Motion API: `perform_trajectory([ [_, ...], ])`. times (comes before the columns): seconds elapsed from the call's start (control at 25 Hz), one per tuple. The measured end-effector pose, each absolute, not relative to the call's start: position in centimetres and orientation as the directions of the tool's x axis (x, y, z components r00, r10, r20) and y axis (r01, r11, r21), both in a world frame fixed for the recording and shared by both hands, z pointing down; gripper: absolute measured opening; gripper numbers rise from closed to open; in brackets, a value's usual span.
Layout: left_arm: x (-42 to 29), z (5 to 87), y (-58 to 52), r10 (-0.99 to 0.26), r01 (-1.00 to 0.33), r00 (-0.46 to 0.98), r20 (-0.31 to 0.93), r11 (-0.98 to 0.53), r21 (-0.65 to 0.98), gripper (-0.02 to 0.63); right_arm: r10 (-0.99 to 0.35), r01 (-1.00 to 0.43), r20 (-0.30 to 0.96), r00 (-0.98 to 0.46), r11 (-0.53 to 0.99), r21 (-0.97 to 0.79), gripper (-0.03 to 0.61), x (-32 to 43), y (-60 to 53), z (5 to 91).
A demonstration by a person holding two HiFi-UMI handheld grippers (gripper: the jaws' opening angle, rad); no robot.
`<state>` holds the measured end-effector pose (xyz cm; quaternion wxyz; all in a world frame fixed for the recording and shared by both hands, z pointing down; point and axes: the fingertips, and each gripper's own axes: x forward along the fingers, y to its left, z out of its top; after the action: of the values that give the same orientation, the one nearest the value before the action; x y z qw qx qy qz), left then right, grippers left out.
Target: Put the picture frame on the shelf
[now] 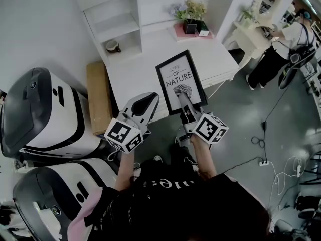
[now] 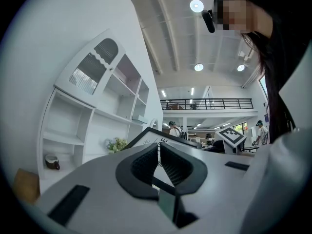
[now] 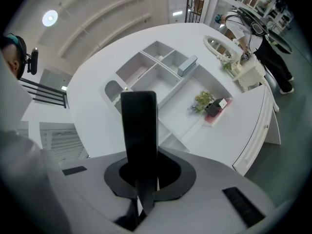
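The picture frame (image 1: 179,80), black-edged with a white print that reads "LOVE OF NATURE", hangs over the white desk (image 1: 135,69). My right gripper (image 1: 184,104) is shut on its lower edge. In the right gripper view the frame (image 3: 139,126) stands edge-on between the jaws of that gripper (image 3: 146,177). My left gripper (image 1: 150,98) is just left of the frame, shut, with nothing seen between its pads. In the left gripper view the frame (image 2: 141,139) shows beyond that gripper (image 2: 158,162). The white shelf unit (image 1: 115,26) stands at the desk's far left, also seen as the shelf (image 2: 73,126) and the shelf (image 3: 156,67).
A mug (image 1: 113,46) sits in a lower shelf compartment. A potted plant (image 1: 193,15) on a pink tray stands at the desk's back. Large white and black machines (image 1: 45,117) and a wooden board (image 1: 98,97) fill the left. A person (image 1: 281,49) stands by a vanity at the right; cables (image 1: 271,159) lie on the floor.
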<state>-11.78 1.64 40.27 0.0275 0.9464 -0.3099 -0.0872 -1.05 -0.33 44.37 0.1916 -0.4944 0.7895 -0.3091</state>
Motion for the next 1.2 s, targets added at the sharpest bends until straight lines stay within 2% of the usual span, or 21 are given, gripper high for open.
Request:
perform_trajectory([
  [0.44,-8.7,40.8,-5.5,-0.626,-0.617,0.769,-0.127,-0.780,0.105,0.026,-0.883,-0.622,-0.001,-0.470,0.332,-0.709,0.052,2.3,-7.4,45.3],
  [0.72,-3.5,40.4,-12.2,-0.660,-0.651,0.742,-0.114,-0.751,0.110,0.028,-0.865,-0.602,0.024,-0.501,0.328,-0.728,0.052,7.8,-14.4,45.5],
  [1.2,4.6,40.0,-21.1,-0.703,-0.696,0.705,-0.093,-0.711,0.097,0.027,-0.834,-0.545,-0.003,-0.552,0.363,-0.756,0.052,15.9,-24.3,44.8],
])
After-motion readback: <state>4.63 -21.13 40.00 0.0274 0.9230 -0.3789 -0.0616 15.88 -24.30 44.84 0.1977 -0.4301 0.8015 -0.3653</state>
